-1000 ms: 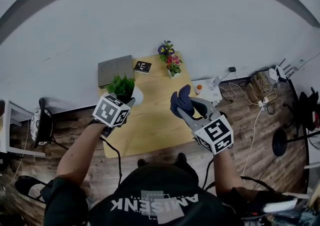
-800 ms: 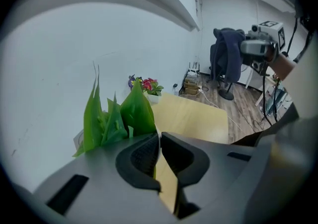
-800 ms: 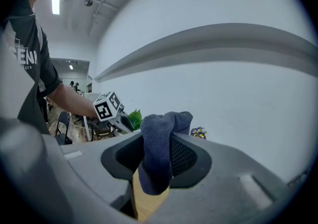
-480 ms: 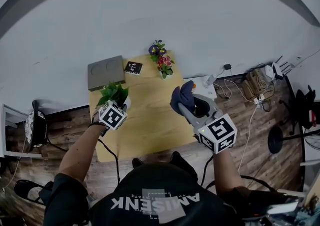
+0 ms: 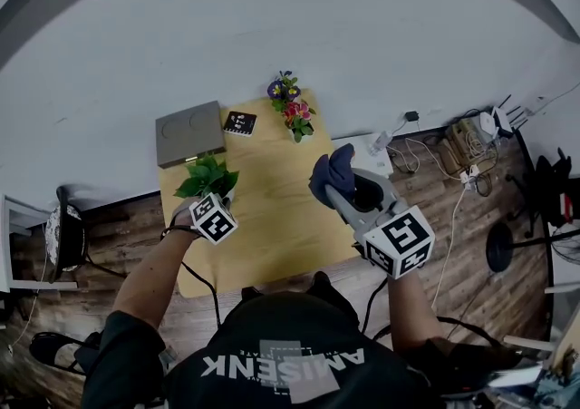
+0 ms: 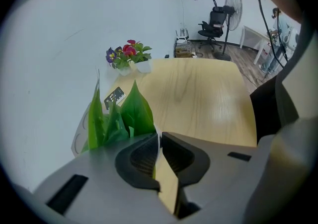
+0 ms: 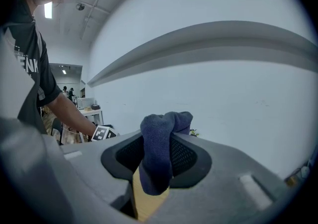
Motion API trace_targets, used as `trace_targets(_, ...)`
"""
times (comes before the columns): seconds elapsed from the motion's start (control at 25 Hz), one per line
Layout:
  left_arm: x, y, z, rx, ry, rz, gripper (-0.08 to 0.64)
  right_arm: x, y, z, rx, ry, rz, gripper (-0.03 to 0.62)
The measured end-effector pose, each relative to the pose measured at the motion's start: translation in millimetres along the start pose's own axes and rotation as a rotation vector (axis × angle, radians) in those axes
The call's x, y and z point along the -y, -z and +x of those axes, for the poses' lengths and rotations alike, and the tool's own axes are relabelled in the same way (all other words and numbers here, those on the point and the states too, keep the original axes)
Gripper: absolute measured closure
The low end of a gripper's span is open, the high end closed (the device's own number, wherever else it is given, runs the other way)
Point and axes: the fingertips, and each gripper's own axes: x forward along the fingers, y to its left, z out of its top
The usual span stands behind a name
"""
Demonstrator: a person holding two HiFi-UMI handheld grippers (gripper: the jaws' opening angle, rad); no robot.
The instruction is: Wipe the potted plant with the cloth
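Observation:
The potted plant (image 5: 207, 176), green leaves in a white pot, stands at the left edge of the wooden table (image 5: 272, 217). My left gripper (image 5: 220, 200) points down at its near side. In the left gripper view the leaves (image 6: 124, 116) rise just beyond the left gripper (image 6: 159, 141). The pot's thin white rim sits in the narrow gap between the pads, and the jaws are opening. My right gripper (image 5: 333, 188) hangs above the table's right side, shut on a dark blue cloth (image 5: 331, 173). The cloth (image 7: 161, 121) bulges up between the right gripper (image 7: 158, 143).
A small pot of red and purple flowers (image 5: 292, 108) stands at the table's far edge, with a black marker card (image 5: 239, 122) and a grey slab (image 5: 188, 133) to its left. Cables and a power strip (image 5: 426, 149) lie on the floor at the right.
My left gripper has come down and to the left with the potted plant, which now stands on the table. The right gripper with the cloth has shifted slightly.

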Motion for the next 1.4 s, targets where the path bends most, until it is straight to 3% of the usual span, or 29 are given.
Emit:
trace_targets(0.52,12.7,3.9,11.4,-0.003,0.030,0.037,0.538,-6.3,13.1,3.3,-0.042,0.003,0.021,0.459)
trace_targets(0.68,22.5,3.6,11.3,-0.023,0.101,0.048,0.447,-9.7,11.9,4.8,-0.039,-0.006,0.013,0.457)
trace_targets(1.04,28.6,4.9,-0.9,-0.005,0.036,0.165,0.428,-22.9,17.7,5.7,-0.070,-0.075,0.002,0.457)
trace_targets(1.16,30.5,4.6,-5.2,0.005,0.021,0.151,0.429,-24.8,19.4,4.8,-0.071,-0.093,-0.004,0.457)
trace_targets(1.4,28.9,-14.9,-32.4,0.085,0.015,0.037,0.428,-20.7,13.4,-1.0,-0.050,-0.110,-0.009,0.457)
